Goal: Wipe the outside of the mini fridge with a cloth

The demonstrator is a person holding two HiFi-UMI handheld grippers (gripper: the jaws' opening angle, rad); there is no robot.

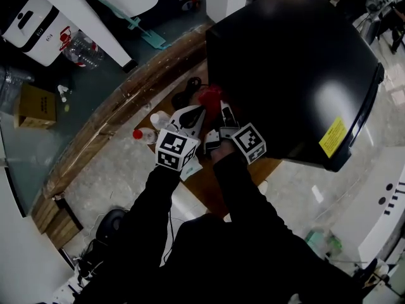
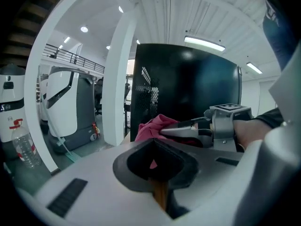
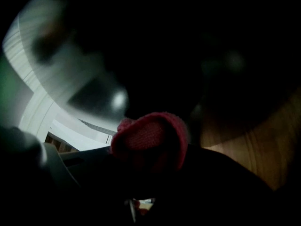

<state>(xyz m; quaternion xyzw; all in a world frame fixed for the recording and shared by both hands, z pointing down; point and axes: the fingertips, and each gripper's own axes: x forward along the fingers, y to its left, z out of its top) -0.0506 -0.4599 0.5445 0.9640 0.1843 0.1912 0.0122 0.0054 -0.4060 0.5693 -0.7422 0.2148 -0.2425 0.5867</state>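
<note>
The black mini fridge (image 1: 297, 62) stands on a wooden table (image 1: 114, 116); its dark side (image 2: 188, 79) fills the middle of the left gripper view. A red cloth (image 1: 209, 96) is bunched at the fridge's lower left corner. My right gripper (image 1: 221, 109) is shut on it. In the left gripper view the cloth (image 2: 153, 126) is pinched in the right gripper (image 2: 165, 131). The cloth (image 3: 150, 138) also shows up close in the dark right gripper view. My left gripper (image 1: 197, 111) sits just left of the cloth, jaws together and holding nothing.
A red-capped bottle (image 1: 142, 133), a white bottle (image 1: 160, 118) and a black cable (image 1: 183, 95) lie on the table left of the grippers. On the floor are a water bottle (image 1: 82, 50) and a cardboard box (image 1: 35, 106). A white pillar (image 2: 117, 79) stands left of the fridge.
</note>
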